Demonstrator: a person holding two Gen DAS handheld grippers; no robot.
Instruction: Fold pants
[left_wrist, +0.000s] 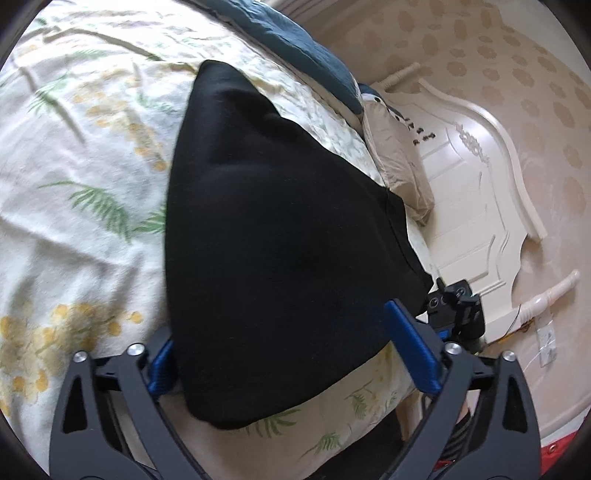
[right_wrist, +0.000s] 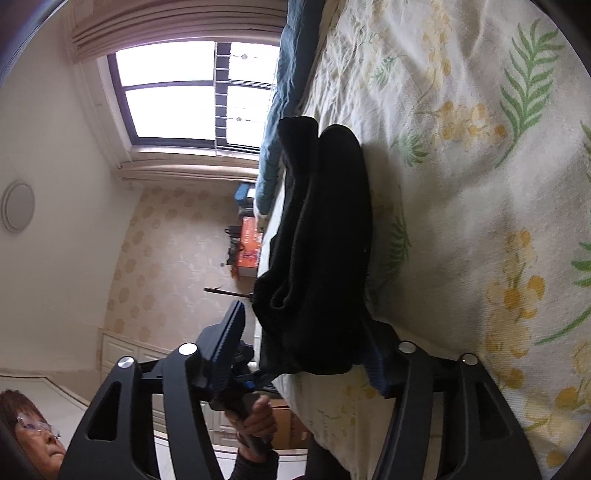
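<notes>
The black pants lie folded in a thick bundle on the floral bedsheet, near the bed's edge. The left gripper stands spread wide; its blue pads flank the bundle's near end without pressing it. The right gripper is partly parted around the stack's end; one finger appears to touch the cloth, though shadow obscures contact.

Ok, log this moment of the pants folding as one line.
pants: folded, on floral bedsheet | left gripper: open, straddling pants' near edge | right gripper: open, pants end between jaws
</notes>
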